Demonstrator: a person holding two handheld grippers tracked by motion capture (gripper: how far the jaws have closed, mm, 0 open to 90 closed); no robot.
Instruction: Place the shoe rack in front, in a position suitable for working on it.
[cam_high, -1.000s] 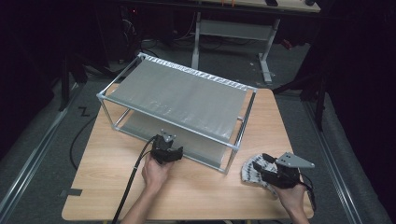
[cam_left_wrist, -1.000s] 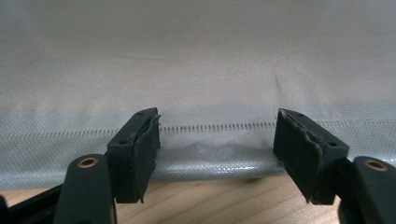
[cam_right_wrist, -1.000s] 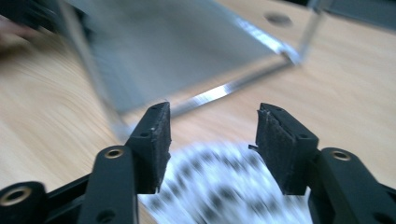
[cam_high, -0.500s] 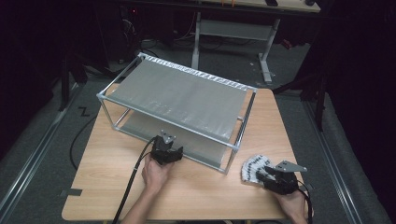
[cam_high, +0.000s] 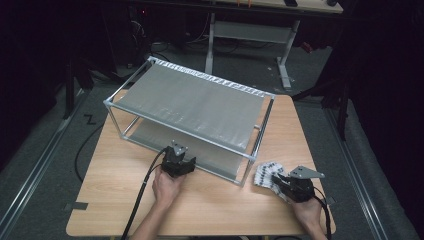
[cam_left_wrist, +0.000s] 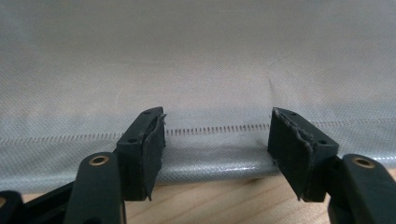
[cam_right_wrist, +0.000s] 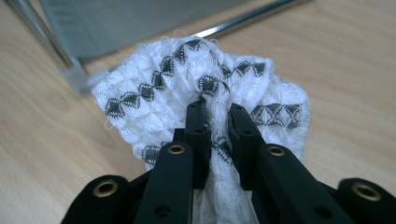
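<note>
Cloth was pinched tight in the right gripper near the table's right front corner. The left gripper was wide open and held nothing beside the rack's low shelf. Grabbing looked done; putting the cloth on the rack was left.

The table is pale wood with a smooth, matt finish and faint grain. At centre frame in the high view, the rack consists of bright, glossy metal bars carrying taut grey woven mesh cloth with a dull sheen. The cloth is white, nubbly knit with grey diamonds and frayed threads. The jaw pads are matt black rubber, rough-edged.
</note>
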